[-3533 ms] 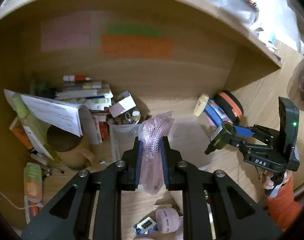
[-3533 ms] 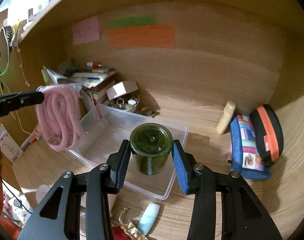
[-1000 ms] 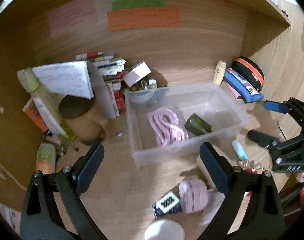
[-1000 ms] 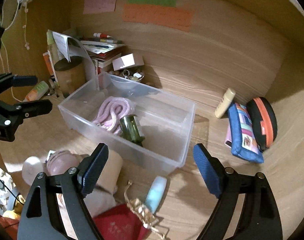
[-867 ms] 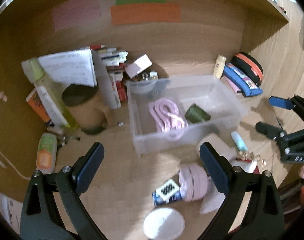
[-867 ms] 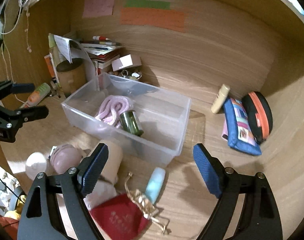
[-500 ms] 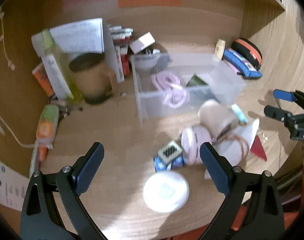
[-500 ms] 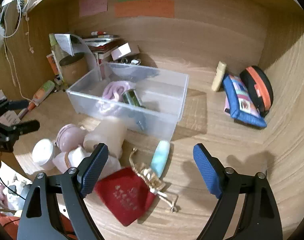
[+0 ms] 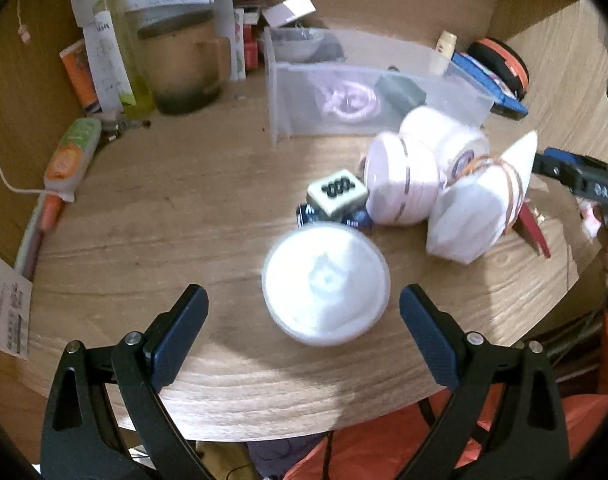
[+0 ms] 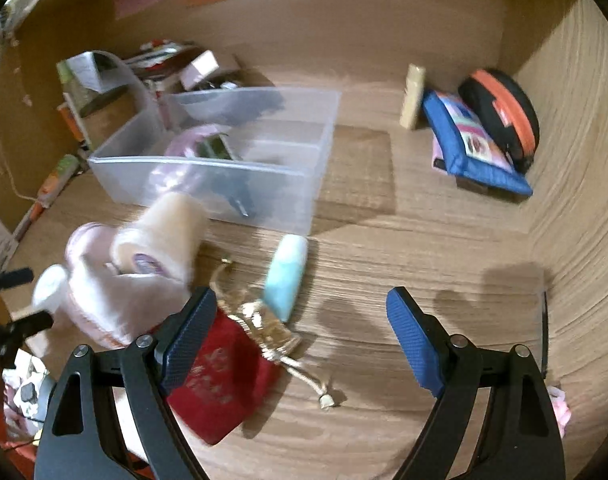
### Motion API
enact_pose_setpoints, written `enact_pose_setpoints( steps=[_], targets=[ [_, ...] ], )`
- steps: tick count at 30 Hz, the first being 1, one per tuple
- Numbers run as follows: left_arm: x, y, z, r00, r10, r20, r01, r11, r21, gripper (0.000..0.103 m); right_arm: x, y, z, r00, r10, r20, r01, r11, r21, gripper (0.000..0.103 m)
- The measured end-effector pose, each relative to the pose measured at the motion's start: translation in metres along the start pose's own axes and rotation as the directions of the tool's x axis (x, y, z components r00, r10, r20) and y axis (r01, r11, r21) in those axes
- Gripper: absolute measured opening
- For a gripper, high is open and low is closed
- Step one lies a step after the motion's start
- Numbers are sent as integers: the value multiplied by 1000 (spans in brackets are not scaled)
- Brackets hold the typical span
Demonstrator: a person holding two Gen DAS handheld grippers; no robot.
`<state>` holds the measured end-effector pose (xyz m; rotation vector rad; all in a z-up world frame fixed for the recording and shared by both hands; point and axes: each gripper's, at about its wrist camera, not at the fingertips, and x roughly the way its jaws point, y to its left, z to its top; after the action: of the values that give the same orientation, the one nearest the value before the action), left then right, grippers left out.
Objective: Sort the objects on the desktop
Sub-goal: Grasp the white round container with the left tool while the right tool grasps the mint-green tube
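Observation:
A clear plastic bin (image 9: 292, 92) (image 10: 264, 196) holds a pink cable coil (image 9: 348, 98) and a dark green jar (image 9: 400, 90). My left gripper (image 9: 302, 320) is open, low over the desk's front, with a round white lidded tub (image 9: 326, 282) between its fingers. Behind the tub lie a cream cube (image 9: 338, 196), a pink round case (image 9: 400, 184), a cream roll (image 9: 444, 136) and a white tied pouch (image 9: 476, 208). My right gripper (image 10: 300, 330) is open and empty above a red pouch (image 10: 220, 380), a gold chain (image 10: 268, 332) and a light blue tube (image 10: 286, 276).
A brown mug (image 9: 180, 64), papers, books and a green bottle (image 9: 120, 44) crowd the back left. An orange tube (image 9: 70, 156) lies at the left. A blue pouch (image 10: 472, 144), a black-and-orange case (image 10: 504, 116) and a cream tube (image 10: 412, 96) sit at the back right.
Both grippers let go of the pink cable and the green jar into the bin, then pulled back and down to the desk's front. The left one now straddles the white tub.

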<state>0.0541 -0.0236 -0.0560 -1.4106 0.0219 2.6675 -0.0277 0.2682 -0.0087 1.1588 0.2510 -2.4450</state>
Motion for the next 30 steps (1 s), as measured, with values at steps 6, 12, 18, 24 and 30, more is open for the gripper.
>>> enact_pose_setpoints(
  steps=[6,12,18,24,30],
  targets=[
    [17,-1,-2,1000,4,-24,-4,1000,0,98,22,-6,4,1000,11,-24,-11,1000,19,83],
    [18,-1,-3,1000,9,28,-9,1000,-10,96,41,-2,13,998,8,-70,-9,1000,-12,66],
    [15,-4,-4,997,45,68,-45,999,4,68,59,10,15,994,10,-113,-16,999,-50,50],
    [13,3,-5,996,46,83,-43,999,-32,64,65,14,16,993,13,-117,-21,998,-65,23],
    [7,16,-3,994,32,103,-22,995,-100,64,59,7,13,994,35,-100,-40,998,-48,23]
  ],
)
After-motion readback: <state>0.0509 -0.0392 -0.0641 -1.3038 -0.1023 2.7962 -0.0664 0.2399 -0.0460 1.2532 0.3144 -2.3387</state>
